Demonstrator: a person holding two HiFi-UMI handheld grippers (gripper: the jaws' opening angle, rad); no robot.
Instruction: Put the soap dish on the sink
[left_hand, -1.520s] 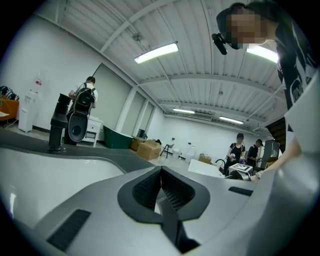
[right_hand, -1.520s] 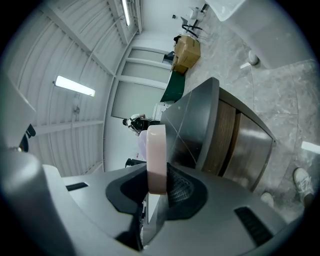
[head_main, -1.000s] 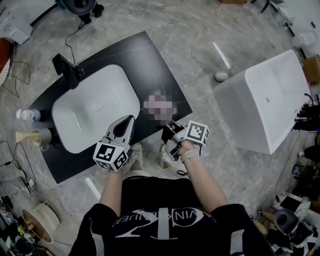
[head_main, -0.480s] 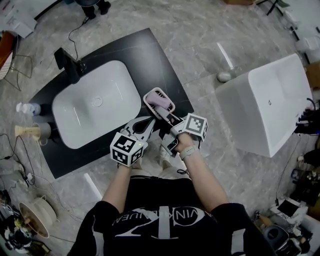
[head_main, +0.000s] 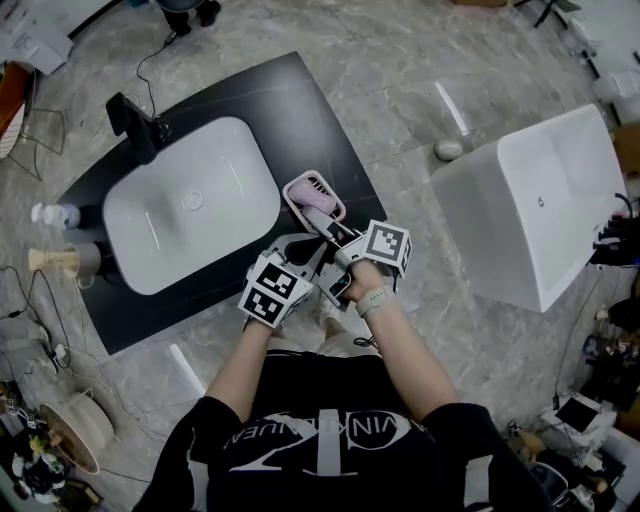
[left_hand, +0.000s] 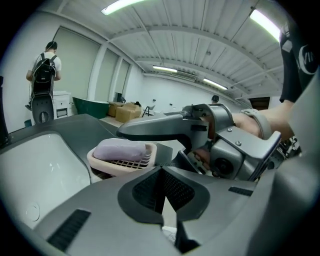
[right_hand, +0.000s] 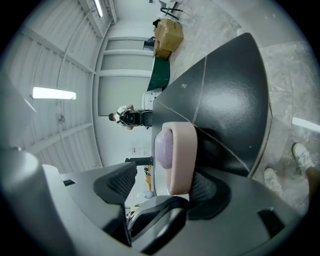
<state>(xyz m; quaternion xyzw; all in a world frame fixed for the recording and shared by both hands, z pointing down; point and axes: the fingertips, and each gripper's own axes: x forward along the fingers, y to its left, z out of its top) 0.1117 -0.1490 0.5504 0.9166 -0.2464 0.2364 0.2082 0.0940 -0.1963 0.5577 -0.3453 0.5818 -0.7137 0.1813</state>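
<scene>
The pink soap dish (head_main: 313, 194) with a lilac soap bar lies on the black countertop (head_main: 300, 110), just right of the white basin (head_main: 190, 205). My right gripper (head_main: 323, 222) reaches in from the dish's near end. Its jaws are opening, with the dish (right_hand: 175, 157) between them and a gap at the left pad. In the left gripper view one finger (left_hand: 160, 127) of the right gripper spans above the dish (left_hand: 122, 155). My left gripper (head_main: 316, 250) sits close under the right one, shut (left_hand: 163, 175) and empty, its tip short of the dish.
A black faucet (head_main: 135, 125) stands at the basin's far left corner. Two bottles (head_main: 55, 225) sit off the counter's left end. A white bathtub (head_main: 540, 200) stands at the right. A person (left_hand: 45, 70) stands far back.
My left gripper has swung right and lower, from the basin's near rim to just under the right gripper. The right gripper has hardly moved, and the dish stays by the basin.
</scene>
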